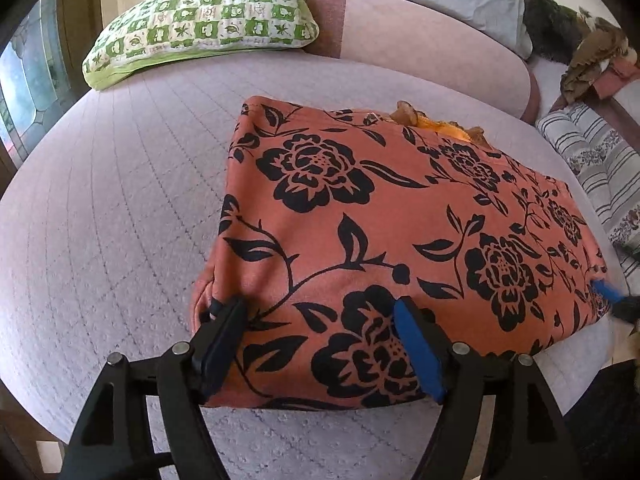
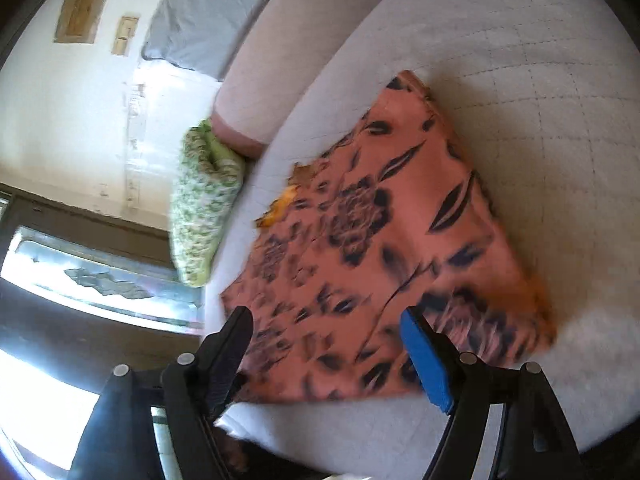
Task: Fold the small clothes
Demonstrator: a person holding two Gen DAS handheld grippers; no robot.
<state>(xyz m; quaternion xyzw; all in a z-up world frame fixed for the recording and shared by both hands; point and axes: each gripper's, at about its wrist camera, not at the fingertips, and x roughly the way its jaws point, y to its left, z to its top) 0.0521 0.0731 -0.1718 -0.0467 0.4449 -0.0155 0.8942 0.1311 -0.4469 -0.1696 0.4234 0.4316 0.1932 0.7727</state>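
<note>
Orange floral garment lies flat on the quilted bed, already folded into a rough rectangle, with a bit of yellow-orange lining poking out at the far edge. Left gripper sits at the near-left corner of the cloth, jaws spread wide, cloth under and between the fingers but not pinched. Right gripper hangs over the near edge of the same garment, jaws also spread, nothing clamped; that view is motion-blurred, so I can't tell if the pads touch fabric. Its blue pad tip also shows at the garment's right corner in the left view. Green patterned pillow lies far left near the pink bolster, well apart from the garment. Striped cloth lies off to the right, a pile of clothes beyond it. Step in hand looks like either taking the near corners for another fold or letting go after one; can't tell which. To do it well: catch all layers at each corner, not just the top one, pinch both sides at matching spots, lift evenly, carry the edge straight to the far edge so the corners line up, and tuck in that stray lining. Risk: layers slipping apart and skewing the fold.
</note>
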